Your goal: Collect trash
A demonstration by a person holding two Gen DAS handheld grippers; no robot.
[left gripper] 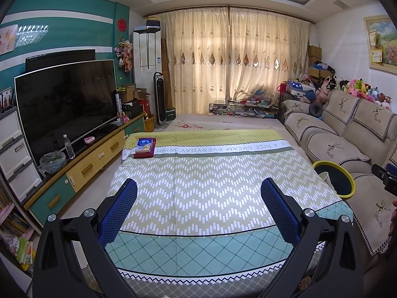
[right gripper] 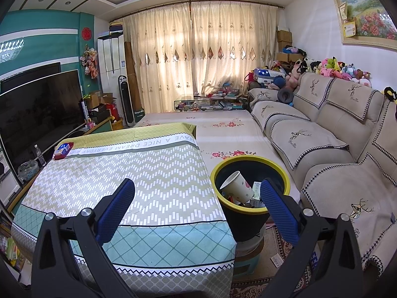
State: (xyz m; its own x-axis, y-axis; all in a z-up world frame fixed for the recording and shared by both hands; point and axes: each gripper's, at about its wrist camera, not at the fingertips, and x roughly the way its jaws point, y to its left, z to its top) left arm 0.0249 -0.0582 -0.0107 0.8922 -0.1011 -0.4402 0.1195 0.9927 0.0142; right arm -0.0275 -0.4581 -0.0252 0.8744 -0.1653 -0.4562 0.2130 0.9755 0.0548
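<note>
Where "A NICE DREAM EVERYDAY" crosses the tablecloth (left gripper: 223, 173), a tissue box (left gripper: 145, 147) rests.

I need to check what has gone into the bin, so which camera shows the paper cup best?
The right wrist view: the paper cup lies tilted inside the yellow-rimmed bin, its whole side and mouth visible among other scraps. The left wrist view shows only a sliver of the cup at the bin's rim.

One bin (right gripper: 250, 188), one paper cup (right gripper: 237, 186), one tissue box (left gripper: 145, 147), two televisions (left gripper: 67, 99).
</note>
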